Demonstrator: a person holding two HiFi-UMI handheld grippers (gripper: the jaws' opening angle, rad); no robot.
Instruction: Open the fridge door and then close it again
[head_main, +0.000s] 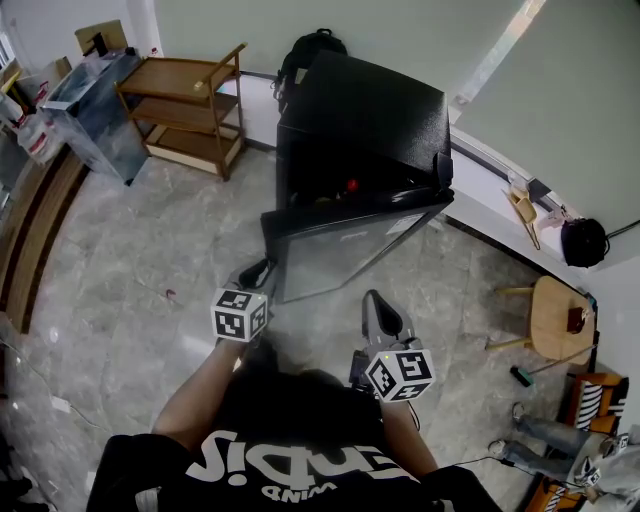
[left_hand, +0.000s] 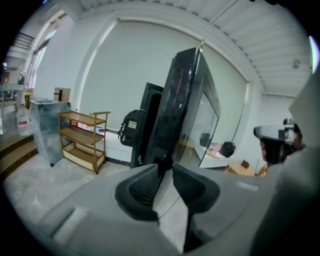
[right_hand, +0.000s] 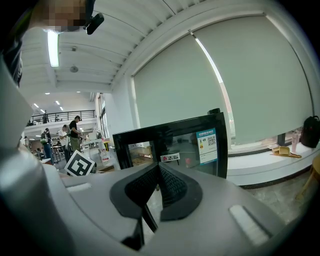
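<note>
Fridge (head_main: 365, 115): black, stood against the wall.
Fridge door (head_main: 340, 250): glass-fronted, swung partly open from the fridge.
Left gripper (head_main: 264, 270): at the fridge's front left, by the door's free edge. Jaws stood slightly apart, the door edge just ahead of the gap, pads not pressing it.
Right gripper (head_main: 374, 300): before the fridge, near the door's face but apart from it. Jaws were together, nothing between them.
Wooden shelf (head_main: 190, 110): left of the fridge.

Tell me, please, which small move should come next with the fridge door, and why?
Probably push the door shut with the left gripper: the door already stands open, the fridge interior shows, and the left fingers sit apart at its free edge, gripping nothing.
</note>
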